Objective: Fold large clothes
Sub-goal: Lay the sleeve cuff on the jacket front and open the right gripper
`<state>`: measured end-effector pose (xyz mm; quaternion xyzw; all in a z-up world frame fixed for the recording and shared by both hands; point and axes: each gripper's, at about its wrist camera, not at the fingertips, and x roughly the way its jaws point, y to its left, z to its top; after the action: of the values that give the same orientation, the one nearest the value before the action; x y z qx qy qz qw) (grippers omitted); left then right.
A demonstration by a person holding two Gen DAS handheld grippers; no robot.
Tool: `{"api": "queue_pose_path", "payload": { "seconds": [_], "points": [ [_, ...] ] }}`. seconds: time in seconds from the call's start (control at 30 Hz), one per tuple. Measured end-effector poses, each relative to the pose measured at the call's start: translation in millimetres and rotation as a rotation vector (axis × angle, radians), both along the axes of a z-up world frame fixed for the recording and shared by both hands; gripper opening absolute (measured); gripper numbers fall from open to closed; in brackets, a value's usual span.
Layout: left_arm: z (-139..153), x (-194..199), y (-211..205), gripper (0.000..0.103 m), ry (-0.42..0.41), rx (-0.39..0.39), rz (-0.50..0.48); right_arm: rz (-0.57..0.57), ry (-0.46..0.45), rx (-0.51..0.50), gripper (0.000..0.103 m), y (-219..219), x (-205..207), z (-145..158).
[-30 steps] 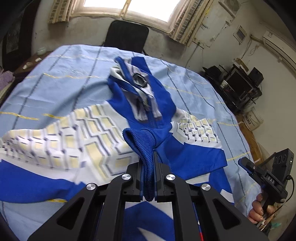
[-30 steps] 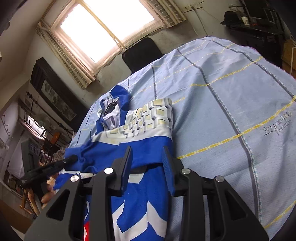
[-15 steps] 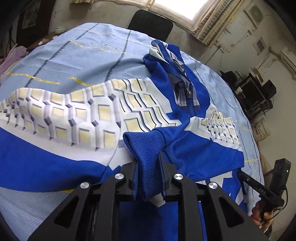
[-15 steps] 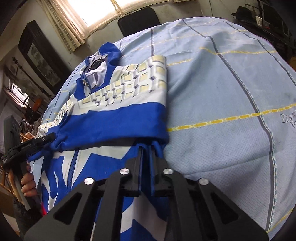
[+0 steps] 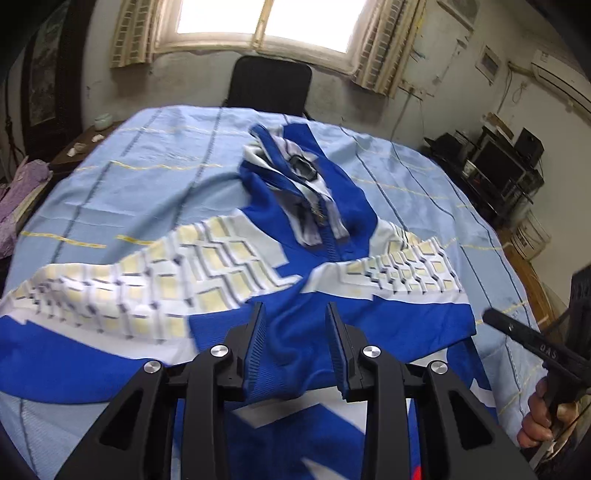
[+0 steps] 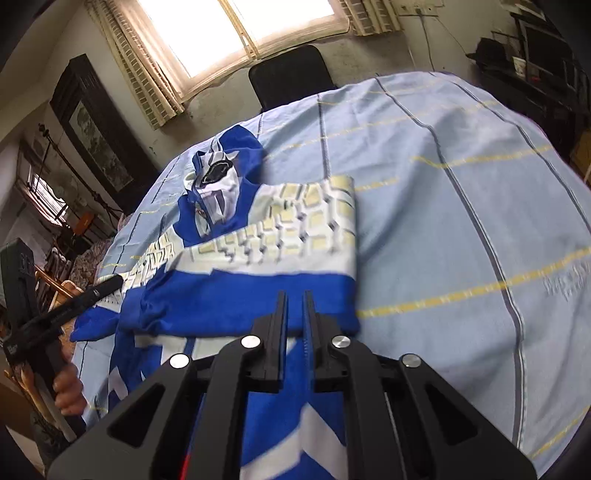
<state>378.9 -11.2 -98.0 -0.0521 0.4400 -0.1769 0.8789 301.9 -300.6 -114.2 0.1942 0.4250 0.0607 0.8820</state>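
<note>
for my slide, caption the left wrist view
Left gripper jaws opening over the blue cuff of a jacket spread on the bedsheet.

The letters "DAS" stood on the black right gripper (image 5: 532,343). Gray embroidered words on the sheet (image 6: 565,282) were too blurred to read.

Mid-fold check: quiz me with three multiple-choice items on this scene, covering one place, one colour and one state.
1. The black chair stands:
A. by the right wall
B. beyond the sheet's far edge, under the window
C. toppled on the floor

2. The sheet is:
A. light blue with yellow lines
B. white
C. red

3. The jacket:
A. hangs on the chair
B. is rolled up
C. lies spread, with a patterned sleeve folded across it

Key:
1. B, the chair back shows below the window.
2. A, the sheet's colours are plain in both views.
3. C, the sleeve crosses the jacket's front.
</note>
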Motion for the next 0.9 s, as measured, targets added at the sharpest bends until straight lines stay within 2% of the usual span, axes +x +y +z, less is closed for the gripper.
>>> {"api": "queue_pose_path", "payload": {
  "seconds": [0.13, 0.2, 0.33, 0.4, 0.6, 0.7, 0.77, 0.83, 0.9],
  "points": [
    [-34, 17, -15, 0.033, 0.067, 0.007, -0.008, 0.003, 0.013, 0.015, 0.009, 8, 31, -6],
    [-48, 23, -13, 0.03, 0.102, -0.015, -0.019, -0.014, 0.026, 0.025, 0.009, 7, 41, -16],
    [-51, 26, -9, 0.03, 0.092, -0.049, -0.042, -0.026, 0.096, 0.039, 0.005, -2, 51, -43],
    [-53, 27, -6, 0.03, 0.098, -0.068, -0.046, -0.033, 0.116, 0.102, 0.0, -13, 52, -54],
    [-54, 26, 1, 0.03, 0.103, -0.117, -0.055, -0.06, 0.141, 0.254, 0.0, -39, 48, -63],
    [-53, 23, 6, 0.03, 0.108, -0.142, -0.044, -0.095, 0.134, 0.236, 0.0, -40, 44, -56],
    [-49, 20, 12, 0.03, 0.11, -0.166, -0.021, -0.123, 0.099, 0.157, 0.003, -36, 39, -44],
    [-42, 16, 17, 0.03, 0.096, -0.174, 0.006, -0.12, 0.048, 0.097, 0.006, -29, 33, -29],
    [-31, 6, 22, 0.033, 0.061, -0.155, 0.047, -0.07, 0.011, 0.096, 0.006, -17, 28, -19]
  ]
}}
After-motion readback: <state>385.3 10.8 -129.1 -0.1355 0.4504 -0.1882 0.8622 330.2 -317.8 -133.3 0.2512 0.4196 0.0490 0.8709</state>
